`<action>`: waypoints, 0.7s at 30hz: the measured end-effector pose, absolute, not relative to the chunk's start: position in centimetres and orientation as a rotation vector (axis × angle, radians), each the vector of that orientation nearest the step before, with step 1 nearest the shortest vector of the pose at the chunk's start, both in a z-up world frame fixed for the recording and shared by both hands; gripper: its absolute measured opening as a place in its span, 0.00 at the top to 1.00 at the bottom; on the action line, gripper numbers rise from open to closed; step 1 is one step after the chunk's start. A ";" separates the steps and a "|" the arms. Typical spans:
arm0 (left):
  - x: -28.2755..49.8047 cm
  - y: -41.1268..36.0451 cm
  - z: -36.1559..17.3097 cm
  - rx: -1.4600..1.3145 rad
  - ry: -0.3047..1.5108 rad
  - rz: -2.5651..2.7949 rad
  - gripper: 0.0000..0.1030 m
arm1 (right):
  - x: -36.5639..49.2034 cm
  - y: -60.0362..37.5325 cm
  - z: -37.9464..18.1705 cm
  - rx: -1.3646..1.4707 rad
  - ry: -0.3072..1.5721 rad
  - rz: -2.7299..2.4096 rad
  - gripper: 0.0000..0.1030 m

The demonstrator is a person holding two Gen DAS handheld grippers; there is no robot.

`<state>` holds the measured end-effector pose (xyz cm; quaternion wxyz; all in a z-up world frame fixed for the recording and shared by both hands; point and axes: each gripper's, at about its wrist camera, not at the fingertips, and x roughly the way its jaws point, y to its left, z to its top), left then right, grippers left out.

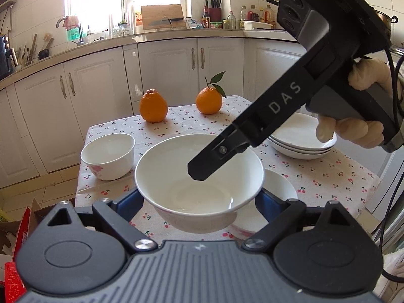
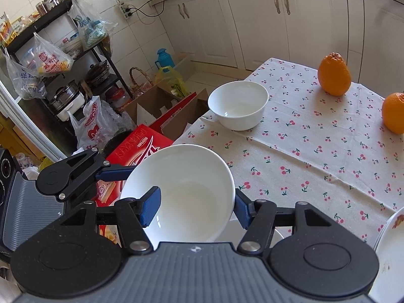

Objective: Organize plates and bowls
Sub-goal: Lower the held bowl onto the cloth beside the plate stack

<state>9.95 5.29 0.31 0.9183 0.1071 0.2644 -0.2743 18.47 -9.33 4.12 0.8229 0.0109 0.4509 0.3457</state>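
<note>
My left gripper (image 1: 199, 202) holds a large white bowl (image 1: 199, 176) by its sides, lifted above the table; it also shows in the right wrist view (image 2: 186, 194). My right gripper (image 2: 197, 207) has one blue finger (image 2: 151, 207) inside the bowl and the other outside its rim, closed on the wall. In the left wrist view one right finger (image 1: 209, 159) reaches down into the bowl. Another white bowl (image 1: 280, 189) sits under it on the table. A small white bowl (image 1: 108, 155) stands at the left, seen also from the right wrist (image 2: 238, 104). A stack of white plates (image 1: 300, 139) is on the right.
Two oranges (image 1: 153, 106) (image 1: 209, 100) sit at the far side of the cherry-print tablecloth (image 1: 328, 176). Boxes and bags (image 2: 141, 151) crowd the floor left of the table. White cabinets (image 1: 166, 58) stand behind.
</note>
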 end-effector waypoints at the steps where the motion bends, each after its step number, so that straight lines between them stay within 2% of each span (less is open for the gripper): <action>1: 9.9 5.0 0.3 0.222 0.544 -0.570 0.09 | 18.2 -9.9 4.1 0.029 0.958 0.729 0.35; 21: 9.7 0.4 -1.1 0.228 0.587 -0.657 0.09 | 16.3 -14.8 2.6 0.045 0.976 0.642 0.35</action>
